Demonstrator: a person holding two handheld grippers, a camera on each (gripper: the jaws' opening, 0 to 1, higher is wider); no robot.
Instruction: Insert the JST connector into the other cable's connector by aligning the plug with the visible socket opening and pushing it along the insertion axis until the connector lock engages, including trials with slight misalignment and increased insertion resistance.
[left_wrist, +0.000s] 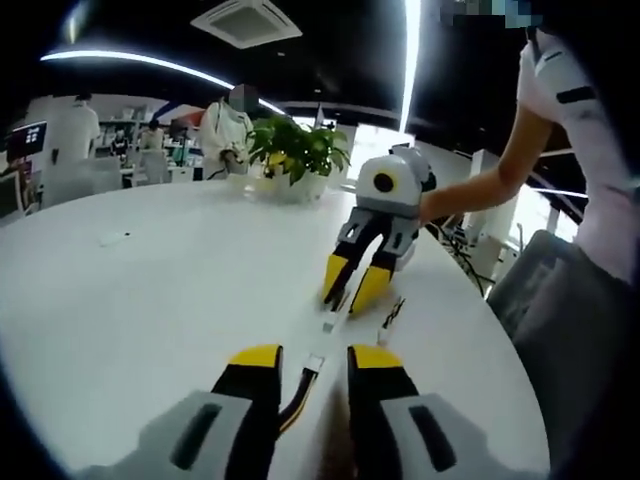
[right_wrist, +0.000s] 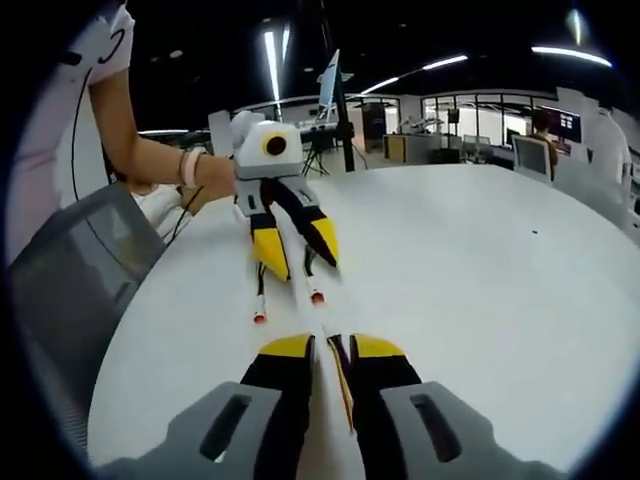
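The main risk, as I judge it, is a skewed meeting: both cables are held well behind their ends, so the free tips can droop or twist, and a plug arriving off-axis would jam against the socket rim or bend the wires rather than seat until the lock catches. In the left gripper view the left hand-held gripper has its jaws drawn close on a cable of red, yellow and dark wires, and its small white connector pokes out just past the tips toward 12 o'clock. Beyond it, at about 1 o'clock, the right hand-held gripper points back at it, a second white connector lying on the white counter just ahead of its jaws; the two connectors are near but apart. A third loose lead lies at 2 o'clock and could be mistaken for the mate. In the right gripper view the right hand-held gripper is nearly together on a thin dark-and-yellow cable, whose connector end I cannot make out. Which piece is plug and which socket is too small to tell.
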